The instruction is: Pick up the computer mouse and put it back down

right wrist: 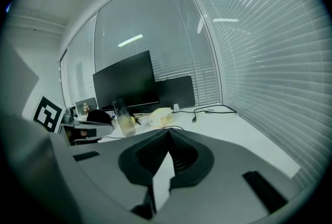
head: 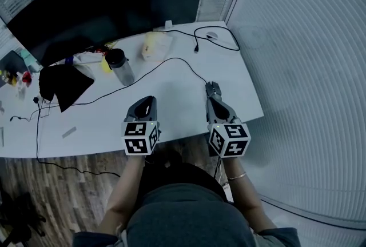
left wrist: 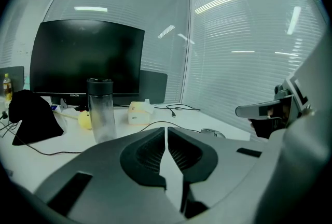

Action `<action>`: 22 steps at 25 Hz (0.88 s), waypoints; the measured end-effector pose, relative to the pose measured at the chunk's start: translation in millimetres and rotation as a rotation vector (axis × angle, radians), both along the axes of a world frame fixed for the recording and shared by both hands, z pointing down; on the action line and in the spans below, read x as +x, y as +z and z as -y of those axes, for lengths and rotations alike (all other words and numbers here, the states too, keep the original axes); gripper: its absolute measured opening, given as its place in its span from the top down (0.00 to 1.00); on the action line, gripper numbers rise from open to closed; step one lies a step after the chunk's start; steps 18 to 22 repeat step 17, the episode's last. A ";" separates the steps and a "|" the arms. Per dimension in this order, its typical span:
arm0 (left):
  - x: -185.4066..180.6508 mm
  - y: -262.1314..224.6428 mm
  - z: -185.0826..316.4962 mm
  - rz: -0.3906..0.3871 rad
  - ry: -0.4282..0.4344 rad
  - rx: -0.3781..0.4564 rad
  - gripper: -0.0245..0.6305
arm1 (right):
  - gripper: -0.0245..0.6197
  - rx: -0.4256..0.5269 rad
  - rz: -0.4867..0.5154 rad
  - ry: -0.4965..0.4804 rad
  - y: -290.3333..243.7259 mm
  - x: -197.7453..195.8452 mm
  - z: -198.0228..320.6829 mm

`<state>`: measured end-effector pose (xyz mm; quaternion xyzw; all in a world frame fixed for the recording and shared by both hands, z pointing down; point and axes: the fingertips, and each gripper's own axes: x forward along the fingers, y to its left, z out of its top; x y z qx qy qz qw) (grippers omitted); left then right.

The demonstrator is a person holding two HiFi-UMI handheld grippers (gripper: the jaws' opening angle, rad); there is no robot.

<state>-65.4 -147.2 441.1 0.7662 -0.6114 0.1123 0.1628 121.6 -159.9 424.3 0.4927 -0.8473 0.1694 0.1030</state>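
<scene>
Head view: computer mouse (head: 212,35) on white desk (head: 171,104)

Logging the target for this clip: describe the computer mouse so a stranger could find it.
On the white desk, look to the far right corner. The mouse lies inside the loop of the black cable: a small, pale, low oval, far smaller than the yellowish packet to its left.

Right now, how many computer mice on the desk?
1. The computer mouse lies near the far right corner of the desk, inside the loop of the black cable. Another could be hidden behind the monitor.
</scene>
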 end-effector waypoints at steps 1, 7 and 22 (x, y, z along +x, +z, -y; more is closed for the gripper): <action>-0.2 -0.2 -0.5 0.001 -0.002 0.001 0.91 | 0.96 0.004 -0.007 -0.004 -0.3 -1.1 -0.8; 2.6 2.3 -4.2 -0.007 -0.006 0.001 0.91 | 0.96 0.019 -0.039 -0.015 -0.3 -0.9 -2.7; 0.9 -0.6 -3.3 0.000 -0.020 0.016 0.91 | 0.96 0.017 -0.051 -0.023 2.1 -1.7 -0.5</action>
